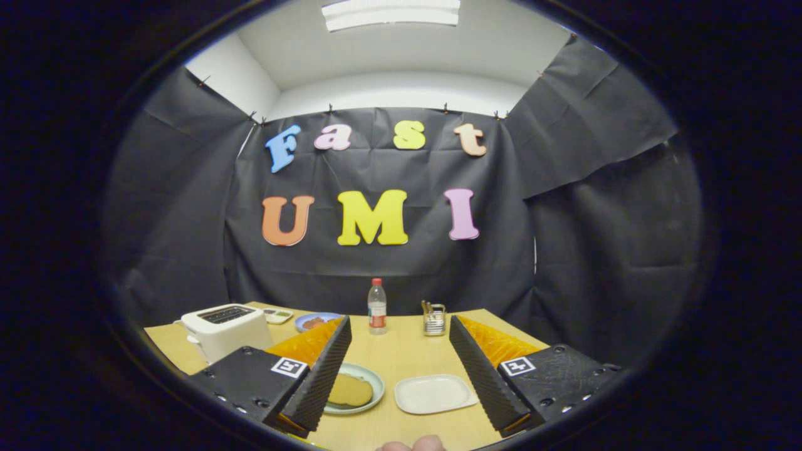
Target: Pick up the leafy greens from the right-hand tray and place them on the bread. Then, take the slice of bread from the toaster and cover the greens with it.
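Hovering over the counter [401, 357], the claw [401, 376] gapes wide and empty. From left: a toaster [222, 329], a slice of bread [349, 391] on a plate [371, 376] beside the left finger, then a white tray [434, 393] between the fingers. A bottle [376, 307] stands beyond.

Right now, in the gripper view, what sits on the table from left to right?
Toaster → blue plate → plate with bread → water bottle → white tray, the last between the open gripper fingers.
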`<action>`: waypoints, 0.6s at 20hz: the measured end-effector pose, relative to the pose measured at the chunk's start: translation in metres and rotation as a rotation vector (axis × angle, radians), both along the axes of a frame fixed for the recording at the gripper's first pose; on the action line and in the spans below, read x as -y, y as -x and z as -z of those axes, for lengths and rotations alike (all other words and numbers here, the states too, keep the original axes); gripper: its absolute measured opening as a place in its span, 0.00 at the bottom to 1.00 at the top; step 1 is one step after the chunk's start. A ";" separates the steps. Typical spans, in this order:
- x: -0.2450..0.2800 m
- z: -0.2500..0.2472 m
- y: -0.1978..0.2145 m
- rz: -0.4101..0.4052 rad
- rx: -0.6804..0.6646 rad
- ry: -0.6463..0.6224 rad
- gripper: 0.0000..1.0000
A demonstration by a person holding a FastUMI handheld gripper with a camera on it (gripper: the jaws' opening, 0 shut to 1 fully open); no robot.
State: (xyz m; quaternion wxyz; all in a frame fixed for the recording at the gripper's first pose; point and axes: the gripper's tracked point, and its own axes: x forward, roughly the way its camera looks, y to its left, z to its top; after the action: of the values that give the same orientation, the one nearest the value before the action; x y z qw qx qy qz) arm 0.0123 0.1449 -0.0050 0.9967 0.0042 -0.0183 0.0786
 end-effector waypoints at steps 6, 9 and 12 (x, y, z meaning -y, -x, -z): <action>0.049 -0.023 0.022 0.014 0.050 -0.005 0.95; 0.061 -0.030 0.027 0.015 0.070 0.002 0.95; 0.067 -0.032 0.032 0.017 0.060 -0.003 0.95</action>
State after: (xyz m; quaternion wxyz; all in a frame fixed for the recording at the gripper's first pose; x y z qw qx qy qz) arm -0.0199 0.0775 0.0267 0.9964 0.0032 -0.0483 0.0700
